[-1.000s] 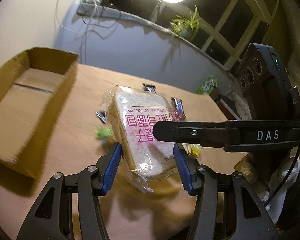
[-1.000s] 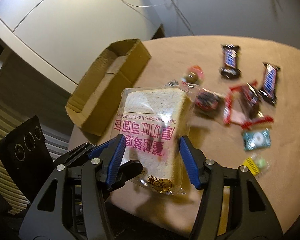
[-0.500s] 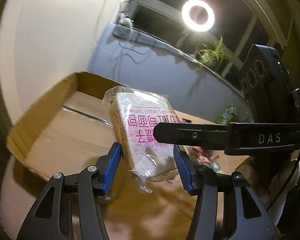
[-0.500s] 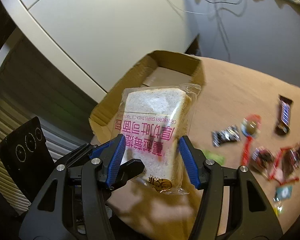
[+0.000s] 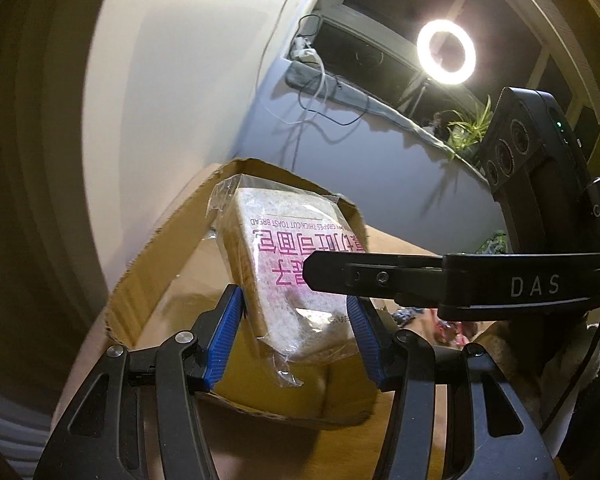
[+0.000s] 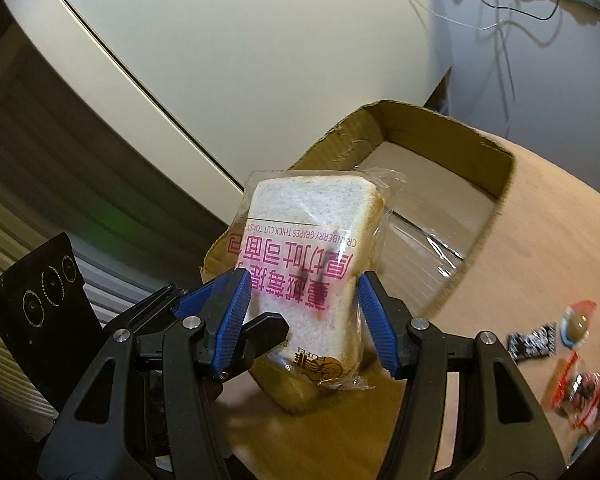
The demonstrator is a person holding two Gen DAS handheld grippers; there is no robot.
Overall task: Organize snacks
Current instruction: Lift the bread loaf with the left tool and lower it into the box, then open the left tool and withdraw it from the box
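Clear-wrapped toast pack (image 6: 312, 264), pink print, w/ bread visible.

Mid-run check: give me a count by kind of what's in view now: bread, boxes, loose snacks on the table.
Clear-bagged pack of white toast bread with pink print: 1
Open brown cardboard box: 1
Small wrapped snacks loose on the tan table: 3 made out; blurred, maybe more at the edge
Total: 5 at least

Bread bag (image 6: 304, 264) reads "THICK CUT TOAST"; gripper (image 5: 534, 286) "DAS"
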